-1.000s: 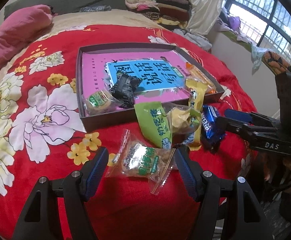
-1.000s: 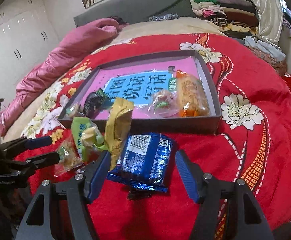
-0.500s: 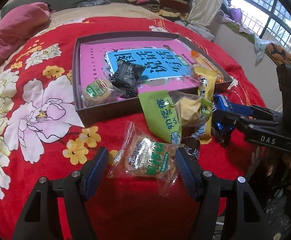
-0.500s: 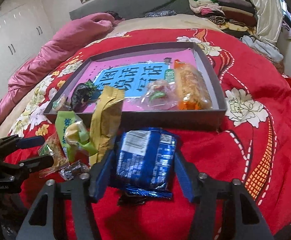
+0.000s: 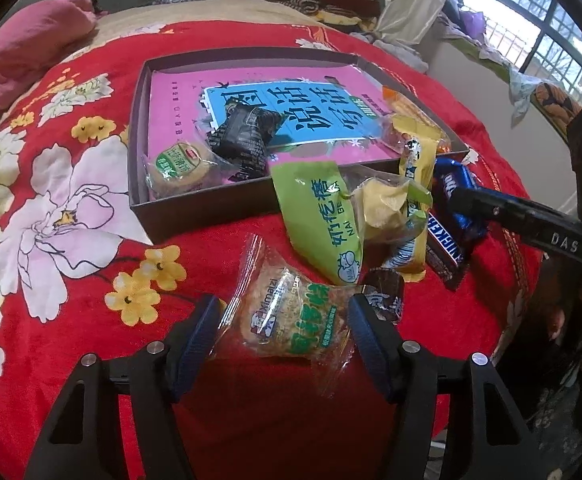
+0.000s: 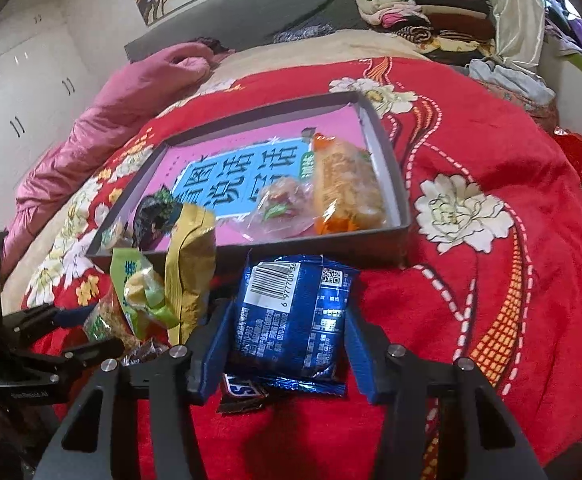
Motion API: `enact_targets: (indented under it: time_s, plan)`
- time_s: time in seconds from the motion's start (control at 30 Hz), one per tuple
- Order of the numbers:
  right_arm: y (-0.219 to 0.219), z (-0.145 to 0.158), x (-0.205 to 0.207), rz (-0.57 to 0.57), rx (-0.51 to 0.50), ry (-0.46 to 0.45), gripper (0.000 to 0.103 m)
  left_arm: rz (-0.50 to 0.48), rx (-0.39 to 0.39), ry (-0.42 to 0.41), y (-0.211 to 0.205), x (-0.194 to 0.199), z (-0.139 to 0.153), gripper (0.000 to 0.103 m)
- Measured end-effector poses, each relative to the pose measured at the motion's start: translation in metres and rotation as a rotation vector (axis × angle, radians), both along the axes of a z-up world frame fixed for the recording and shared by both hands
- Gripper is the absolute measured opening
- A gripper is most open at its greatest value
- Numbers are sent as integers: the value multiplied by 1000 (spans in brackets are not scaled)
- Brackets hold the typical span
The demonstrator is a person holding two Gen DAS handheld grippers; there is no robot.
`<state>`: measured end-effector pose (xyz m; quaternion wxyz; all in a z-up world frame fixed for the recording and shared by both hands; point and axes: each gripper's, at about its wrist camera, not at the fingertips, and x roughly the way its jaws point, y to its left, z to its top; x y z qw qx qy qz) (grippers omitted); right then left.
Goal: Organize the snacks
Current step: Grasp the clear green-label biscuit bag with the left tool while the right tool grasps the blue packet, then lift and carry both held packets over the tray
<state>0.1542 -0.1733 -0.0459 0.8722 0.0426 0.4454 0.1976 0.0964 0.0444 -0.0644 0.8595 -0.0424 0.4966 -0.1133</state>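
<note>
On the red flowered bedspread lies a clear-wrapped cake with a green label (image 5: pixel 291 332), between the pads of my left gripper (image 5: pixel 283 304). Its jaws are closing and the pads stand at the wrapper's edges without squeezing it. My right gripper (image 6: pixel 290 314) is closing too, pads pressed on both sides of a blue snack packet (image 6: pixel 291 292). A Snickers bar (image 6: pixel 243 390) lies under that packet. A green packet (image 5: pixel 323 216), a yellow packet (image 5: pixel 415 168) and a small brown candy (image 5: pixel 383 296) lie between the two grippers, in front of the dark tray (image 5: pixel 211 208).
The tray holds a pink book, a round green-labelled cake (image 5: pixel 179 164), a black packet (image 5: pixel 247 136), a clear packet (image 6: pixel 279 208) and an orange-wrapped bread (image 6: pixel 347 188). A pink quilt (image 6: pixel 131 100) lies far left, folded clothes (image 6: pixel 423 20) at the back. The bed's edge drops off at the right.
My left gripper has sunk closer around the green-labelled cake and its jaws have narrowed slightly. My right gripper's jaws have closed in onto the blue packet.
</note>
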Motion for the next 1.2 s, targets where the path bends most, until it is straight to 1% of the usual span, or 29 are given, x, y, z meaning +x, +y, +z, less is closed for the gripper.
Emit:
enact_targets:
  time_s: [0.27, 0.43, 0.6, 0.8, 0.93, 1.1, 1.2]
  plan:
    - [-1, 1, -1, -1, 10, -1, 53, -9, 6, 10, -5, -1, -1, 57]
    - [0, 5, -4, 15, 31, -10, 53, -12, 2, 20, -5, -3, 1, 53]
    - [-2, 13, -7, 20, 55, -23, 53, -2, -38, 18, 0, -8, 9, 52]
    - [-4, 26, -12, 19, 58, -76, 53, 37, -91, -51, 12, -14, 32, 52]
    - [-4, 30, -12, 17, 55, -98, 53, 79, -104, -89, 21, -15, 43, 52]
    - [-6, 35, -12, 16, 47, -126, 53, 127, -119, -119, 30, -13, 49, 52]
    - [-8, 37, -11, 11, 48, -134, 53, 150, -115, -142, 35, -13, 53, 52]
